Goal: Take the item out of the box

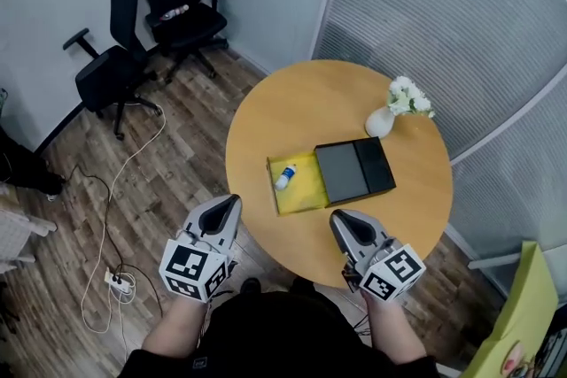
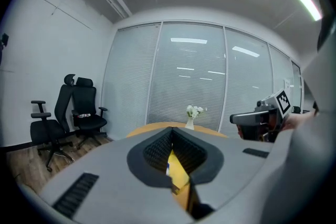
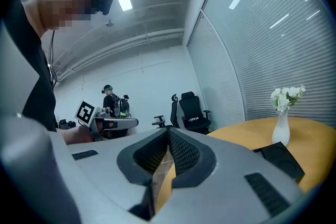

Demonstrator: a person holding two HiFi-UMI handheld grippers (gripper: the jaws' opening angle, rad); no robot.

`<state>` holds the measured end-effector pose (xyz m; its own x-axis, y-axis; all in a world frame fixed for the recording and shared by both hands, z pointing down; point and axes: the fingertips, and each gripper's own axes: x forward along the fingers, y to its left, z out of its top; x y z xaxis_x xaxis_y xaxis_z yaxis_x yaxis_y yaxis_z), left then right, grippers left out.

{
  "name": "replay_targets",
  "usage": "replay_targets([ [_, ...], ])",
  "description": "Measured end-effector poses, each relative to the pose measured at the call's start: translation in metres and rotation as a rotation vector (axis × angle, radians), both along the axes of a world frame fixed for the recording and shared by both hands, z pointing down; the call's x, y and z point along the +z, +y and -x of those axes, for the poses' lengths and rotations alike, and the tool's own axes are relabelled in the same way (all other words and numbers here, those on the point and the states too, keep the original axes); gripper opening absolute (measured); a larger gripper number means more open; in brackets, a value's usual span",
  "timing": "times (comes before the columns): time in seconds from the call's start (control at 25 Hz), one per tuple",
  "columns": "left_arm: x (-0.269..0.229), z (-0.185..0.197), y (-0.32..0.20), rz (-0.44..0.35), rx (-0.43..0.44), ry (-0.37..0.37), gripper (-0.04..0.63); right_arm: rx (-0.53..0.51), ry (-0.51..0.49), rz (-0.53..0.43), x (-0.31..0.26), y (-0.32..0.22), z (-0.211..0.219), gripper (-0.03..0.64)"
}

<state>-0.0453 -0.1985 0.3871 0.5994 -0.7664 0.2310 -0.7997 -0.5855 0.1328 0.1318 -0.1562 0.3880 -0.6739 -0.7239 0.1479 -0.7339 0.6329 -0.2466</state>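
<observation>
On the round tabletop (image 1: 292,93) we see the open box (image 1: 306,195). A small bottle (image 1: 284,178) lies at the left of its yellow tray, and its black lid (image 1: 354,170) lies against the tray's right side. At the near edge we hold our left tool (image 1: 229,206) and right tool (image 1: 344,221), both closed tight and gripping nothing. Farther right stands a vase (image 1: 381,121) of white flowers.

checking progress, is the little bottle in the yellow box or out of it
In. The bottle lies on its side inside the open yellow box, with the black lid off beside it on the table.
</observation>
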Motion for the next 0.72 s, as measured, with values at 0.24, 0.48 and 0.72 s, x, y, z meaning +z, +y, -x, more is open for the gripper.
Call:
replay_targets([
  [0.24, -0.006, -0.058, -0.029, 0.000, -0.047, -0.028, 0.009, -0.054, -0.001, 0.007, 0.007, -0.038, -0.058, 0.038],
  [0.48, -0.007, -0.103, -0.041, 0.012, -0.105, -0.062, 0.009, -0.107, -0.020, 0.010, 0.014, -0.066, -0.107, 0.038],
  [0.72, 0.001, -0.114, -0.045, 0.026, -0.133, -0.092, 0.009, -0.145, -0.013, 0.035, 0.032, -0.085, -0.116, 0.038],
])
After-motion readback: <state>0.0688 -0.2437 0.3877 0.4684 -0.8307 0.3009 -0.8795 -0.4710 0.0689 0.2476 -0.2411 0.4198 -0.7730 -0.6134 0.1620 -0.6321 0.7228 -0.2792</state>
